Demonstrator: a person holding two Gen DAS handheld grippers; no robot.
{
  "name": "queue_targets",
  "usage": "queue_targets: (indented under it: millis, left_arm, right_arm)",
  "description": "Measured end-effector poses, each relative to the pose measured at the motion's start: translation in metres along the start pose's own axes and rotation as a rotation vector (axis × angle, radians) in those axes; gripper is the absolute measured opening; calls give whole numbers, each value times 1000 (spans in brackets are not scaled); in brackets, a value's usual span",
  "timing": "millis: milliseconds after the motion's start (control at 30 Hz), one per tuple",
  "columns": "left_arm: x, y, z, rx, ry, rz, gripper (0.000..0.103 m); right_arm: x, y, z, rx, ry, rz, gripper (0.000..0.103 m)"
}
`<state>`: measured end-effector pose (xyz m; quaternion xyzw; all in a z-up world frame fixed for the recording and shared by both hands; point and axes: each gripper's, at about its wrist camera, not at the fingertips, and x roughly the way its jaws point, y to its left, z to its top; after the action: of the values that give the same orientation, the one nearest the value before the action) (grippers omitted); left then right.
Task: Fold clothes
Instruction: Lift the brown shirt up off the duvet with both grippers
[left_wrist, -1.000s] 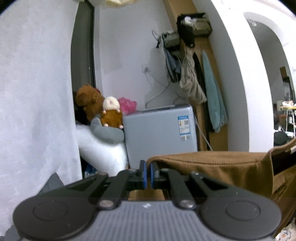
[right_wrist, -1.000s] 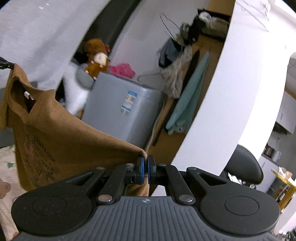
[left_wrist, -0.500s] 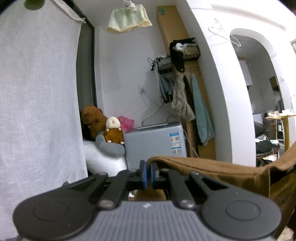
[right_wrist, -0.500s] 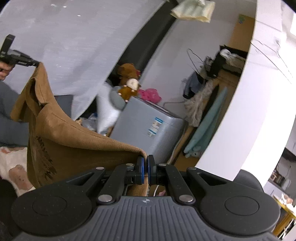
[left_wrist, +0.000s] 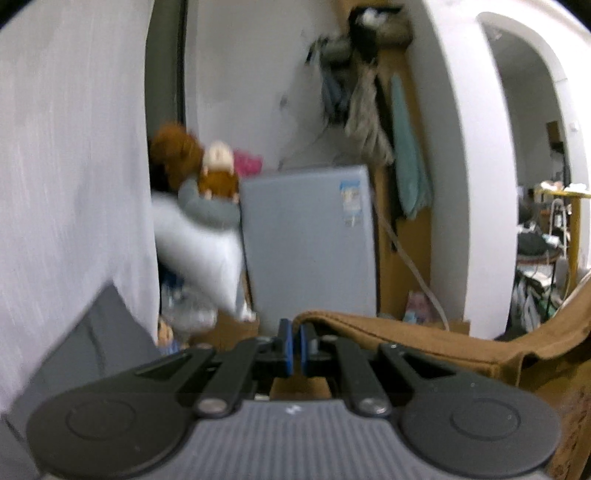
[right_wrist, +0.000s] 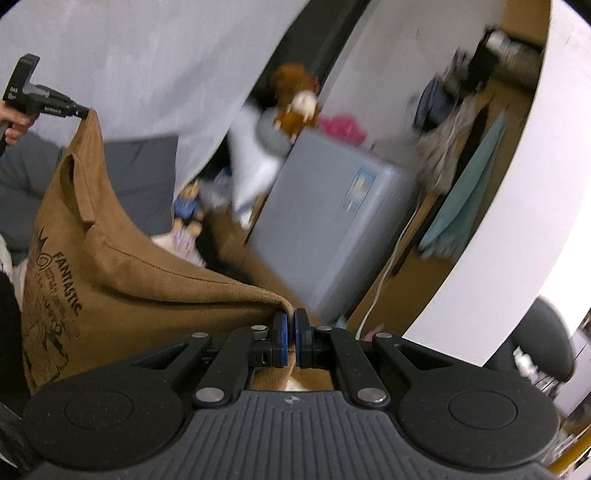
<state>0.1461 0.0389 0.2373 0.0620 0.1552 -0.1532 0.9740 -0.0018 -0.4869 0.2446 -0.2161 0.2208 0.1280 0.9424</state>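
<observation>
A brown T-shirt with black print hangs stretched in the air between both grippers. My right gripper is shut on one top corner of it. My left gripper is shut on the other corner, and the brown T-shirt runs off to the right from its blue pads. In the right wrist view the left gripper shows at the far left, held by a hand, pinching the cloth's upper tip. The shirt's lower part is out of sight.
A grey washing machine stands ahead with plush toys beside it. Clothes hang on a wooden rack. A white curtain fills the left, a white arch pillar the right. A black chair sits far right.
Both grippers have dropped and tipped downward with the shirt still held between them, after rising half a second ago. The room behind now looks blurred.
</observation>
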Motion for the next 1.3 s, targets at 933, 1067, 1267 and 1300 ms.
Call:
queue_targets:
  millis: [933, 1067, 1267, 1300]
  left_arm:
    - [351, 44, -128, -62, 393, 45, 4]
    - [381, 46, -145, -66, 427, 73, 4]
    - [432, 51, -165, -58, 479, 131, 4]
    - [442, 53, -169, -64, 487, 146, 4]
  right_arm:
    - [389, 14, -94, 66, 429, -9, 3]
    - [415, 9, -99, 85, 444, -16, 3]
    - [474, 5, -106, 140, 458, -34, 3]
    - [489, 8, -108, 145, 468, -40, 3]
